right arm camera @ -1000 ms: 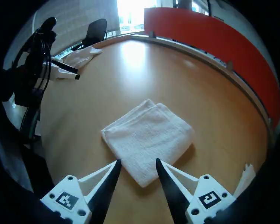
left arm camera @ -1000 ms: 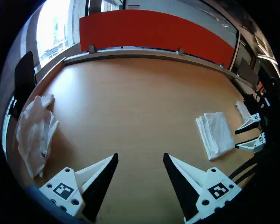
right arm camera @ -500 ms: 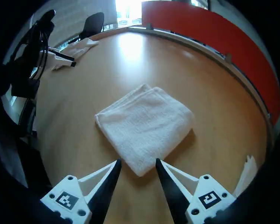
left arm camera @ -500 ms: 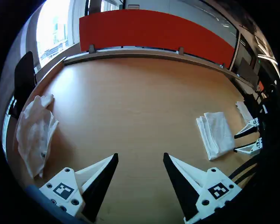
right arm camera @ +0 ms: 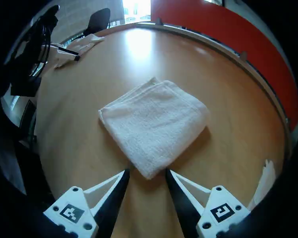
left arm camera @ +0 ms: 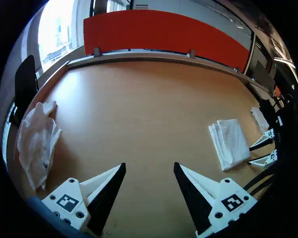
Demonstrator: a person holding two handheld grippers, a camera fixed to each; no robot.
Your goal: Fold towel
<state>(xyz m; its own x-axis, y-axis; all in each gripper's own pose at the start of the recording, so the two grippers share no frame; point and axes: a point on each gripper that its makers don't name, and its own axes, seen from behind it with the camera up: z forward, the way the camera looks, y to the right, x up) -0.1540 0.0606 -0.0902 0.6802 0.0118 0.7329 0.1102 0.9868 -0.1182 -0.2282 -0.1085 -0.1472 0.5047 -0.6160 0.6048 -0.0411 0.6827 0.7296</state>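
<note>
White folded towel [right arm camera: 155,127] lies flat; near corner reaches into right gripper [right arm camera: 147,171].

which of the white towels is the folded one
The square towel just ahead of the right gripper: flat and neat, with layered edges. The crumpled towel, by the table edge near the chair, lies in a loose heap.

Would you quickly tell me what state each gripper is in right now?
Left gripper: open, holding nothing.
Right gripper: open, with the folded towel corner at its fingertips, not gripped.
</note>
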